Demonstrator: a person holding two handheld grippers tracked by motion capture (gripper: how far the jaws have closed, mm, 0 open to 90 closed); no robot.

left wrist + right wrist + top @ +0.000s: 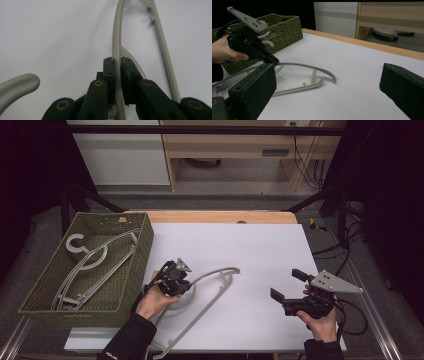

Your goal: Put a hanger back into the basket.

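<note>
Presently, left gripper (117,65) pinches hanger (210,292) on the table; right gripper (286,287) idles, jaws spread. Next, likely: lift it into basket (131,272).

We see open white desk (260,245) across the centre and upper right of the high view, free for any pass. At lower centre a grey hanger (210,292) lies flat, clamped by the left hand-held gripper (175,279). The green basket (137,265) walls off the left edge. The right hand-held gripper (285,287), jaws apart, sits at lower right.
</note>
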